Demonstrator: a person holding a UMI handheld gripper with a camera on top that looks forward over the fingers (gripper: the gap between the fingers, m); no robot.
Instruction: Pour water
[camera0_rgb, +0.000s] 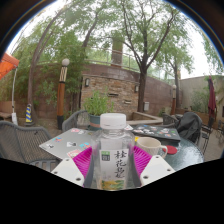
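The bottle (113, 152) stands upright between the fingers of the gripper (113, 160), whose magenta pads (84, 159) seem to press its labelled waist from both sides, though the contact line is too dim to be sure. It is clear thin plastic with a white cap, smooth and probably slippery, and it would buckle under a hard squeeze; a fair fill would make it heavy enough to tip if held high. The label band is the best hold, and the cup (152, 147) waits just beside it on the table (185, 152).
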